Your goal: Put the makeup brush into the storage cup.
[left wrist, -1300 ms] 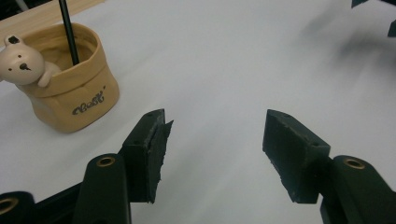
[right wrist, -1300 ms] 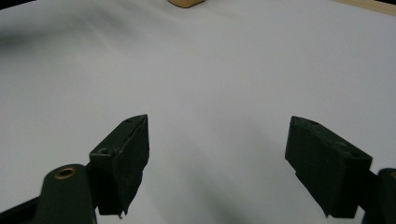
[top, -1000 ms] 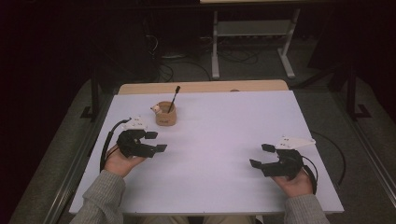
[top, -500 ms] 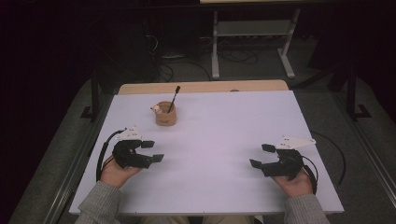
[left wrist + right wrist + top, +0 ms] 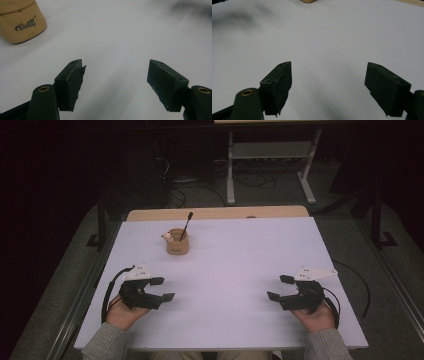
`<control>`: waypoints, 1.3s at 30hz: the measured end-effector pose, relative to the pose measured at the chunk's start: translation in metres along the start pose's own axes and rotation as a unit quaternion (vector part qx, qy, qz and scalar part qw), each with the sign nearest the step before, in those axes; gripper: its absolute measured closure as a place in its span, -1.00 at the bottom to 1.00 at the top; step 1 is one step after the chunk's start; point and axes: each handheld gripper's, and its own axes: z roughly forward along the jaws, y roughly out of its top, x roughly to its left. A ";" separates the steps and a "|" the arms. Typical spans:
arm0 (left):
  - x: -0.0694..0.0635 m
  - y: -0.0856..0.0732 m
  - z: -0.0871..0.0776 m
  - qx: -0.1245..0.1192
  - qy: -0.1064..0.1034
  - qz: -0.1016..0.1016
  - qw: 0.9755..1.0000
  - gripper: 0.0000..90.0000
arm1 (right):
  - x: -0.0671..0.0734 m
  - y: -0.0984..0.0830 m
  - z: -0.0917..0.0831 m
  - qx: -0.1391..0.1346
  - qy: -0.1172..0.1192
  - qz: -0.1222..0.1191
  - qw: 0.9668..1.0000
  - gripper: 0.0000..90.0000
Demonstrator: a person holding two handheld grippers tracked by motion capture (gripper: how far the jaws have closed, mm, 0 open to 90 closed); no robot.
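A tan cup (image 5: 177, 243) with dark lettering stands on the white table (image 5: 235, 255), back left of centre. A black stick and a small white thing poke out of it. The cup (image 5: 21, 21) also appears at the top left of the left gripper view. My left gripper (image 5: 165, 288) rests low over the table at the near left, short of the cup. Its jaws have just been opening and hold nothing (image 5: 116, 67). My right gripper (image 5: 278, 287) lies at the near right, open and holding nothing (image 5: 328, 66).
A strip of bare wood (image 5: 220, 213) runs along the table's far edge. Beyond it are a white metal stand (image 5: 270, 155) and cables on the dark floor. A black cable (image 5: 107, 292) loops from the left gripper near the table's left edge.
My left hand has drawn back from the cup toward the near edge and sunk lower, its jaws a little wider. The right hand has kept still.
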 end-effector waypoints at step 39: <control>-0.007 -0.025 -0.004 -0.006 0.012 0.005 1.000 -0.46 | 0.005 -0.004 0.002 0.005 0.007 -0.003 1.000 -0.53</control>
